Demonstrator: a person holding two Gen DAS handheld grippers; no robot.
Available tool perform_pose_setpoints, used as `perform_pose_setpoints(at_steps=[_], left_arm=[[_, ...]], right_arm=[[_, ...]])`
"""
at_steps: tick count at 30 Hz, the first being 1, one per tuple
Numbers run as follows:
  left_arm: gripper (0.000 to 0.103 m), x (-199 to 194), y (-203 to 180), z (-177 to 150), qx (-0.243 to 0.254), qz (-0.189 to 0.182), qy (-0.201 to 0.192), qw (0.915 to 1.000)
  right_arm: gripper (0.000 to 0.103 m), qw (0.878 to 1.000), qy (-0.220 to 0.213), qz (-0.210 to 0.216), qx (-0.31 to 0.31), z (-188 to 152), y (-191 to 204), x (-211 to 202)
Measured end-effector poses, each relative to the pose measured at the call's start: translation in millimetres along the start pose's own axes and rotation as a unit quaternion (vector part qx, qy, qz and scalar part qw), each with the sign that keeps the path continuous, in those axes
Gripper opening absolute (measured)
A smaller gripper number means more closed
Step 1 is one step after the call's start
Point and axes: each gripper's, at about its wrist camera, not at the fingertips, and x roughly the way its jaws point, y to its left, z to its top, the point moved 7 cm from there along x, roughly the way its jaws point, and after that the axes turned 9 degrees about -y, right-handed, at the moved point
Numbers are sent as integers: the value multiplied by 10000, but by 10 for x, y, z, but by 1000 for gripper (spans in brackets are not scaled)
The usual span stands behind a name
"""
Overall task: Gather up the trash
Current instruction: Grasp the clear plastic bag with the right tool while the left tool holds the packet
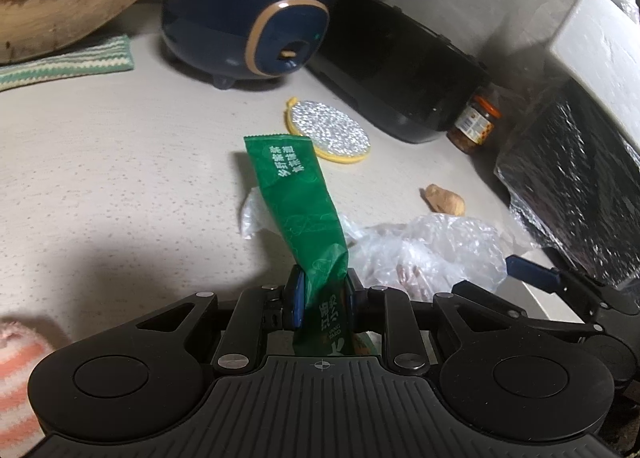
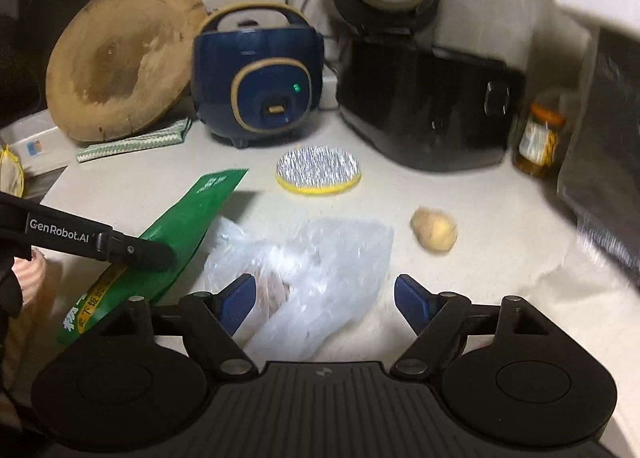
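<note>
Holding the green wrapper [image 1: 298, 202] in our left gripper [image 1: 322, 298], fingers clenched on its lower end, the rest sticking up over the tabletop [image 1: 120, 162]. So one piece looks collected. Our right gripper [image 2: 324, 296] hangs with fingers spread wide and nothing pinched, the crumpled clear plastic bag [image 2: 316, 262] lying on the tabletop between and just ahead of them; that reads as the next pickup. A small tan lump [image 2: 434, 232] sits apart to the right, maybe trash too, can't tell. No bin visible. Room: open tabletop left of the bag; crowded at the back by the blue cooker [image 2: 256, 74], black cooker [image 2: 424, 102] and scrubber [image 2: 318, 170]; the foil-covered box [image 1: 572, 186] hems in the right, and our two grippers sit close together.
</note>
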Motion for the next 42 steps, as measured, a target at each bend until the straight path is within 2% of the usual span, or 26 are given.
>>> perform_pose_setpoints(at_steps=[3,6,12,14,15,16,19,23,27,29,32,33,34,35,36,38,42], left_arm=[[24,-28,39,18,-52,28,-17,10000],[24,-72,76,47,-103,73,-68,9999],[24,-150,183,94,-205,144,-155,9996],[24,-165,212,109,-251,151,-175,9994],[24,-170,222,117,-257,154,-187,9994],[24,-176,226,124,-248,163,-200,9994],[24,-183,213,128,-212,159,-200,9994],[24,-155,178,102,-170,122,-156,9997],[24,-126,159,82,-154,104,-116,9998],[24,-125,146,76,-135,100,-111,9998],[24,-132,139,69,-99,114,-106,9998],[24,-135,137,69,-86,123,-110,9998],[24,-136,137,73,-73,129,-110,9998],[24,-139,136,72,-63,137,-111,9998],[24,-137,143,77,-52,145,-107,9998],[24,-141,145,76,-30,176,-104,9998],[24,-155,139,70,-17,200,-117,9997]], right_arm=[[81,9997,-65,97,-224,21,108,27],[85,9991,43,274,-326,-12,253,159],[84,9982,494,307,163,-158,263,487],[71,9970,611,333,345,-208,224,520],[52,9961,672,366,437,-227,200,523],[38,9954,720,383,504,-245,177,517],[21,9952,663,297,654,-245,77,439],[16,9959,508,48,740,-197,-66,317],[15,9984,150,-415,356,-61,-151,158],[15,9989,21,-398,240,32,-153,102],[22,9999,51,-137,80,108,-93,108],[42,9999,19,-138,29,117,-82,103],[68,9999,-21,-162,-30,127,-68,111],[76,9997,-96,-217,-87,138,-52,114],[80,9992,-204,-306,-139,152,-42,112],[81,9984,-339,-374,-269,174,-10,125],[84,9985,-280,-117,-457,170,85,263]])
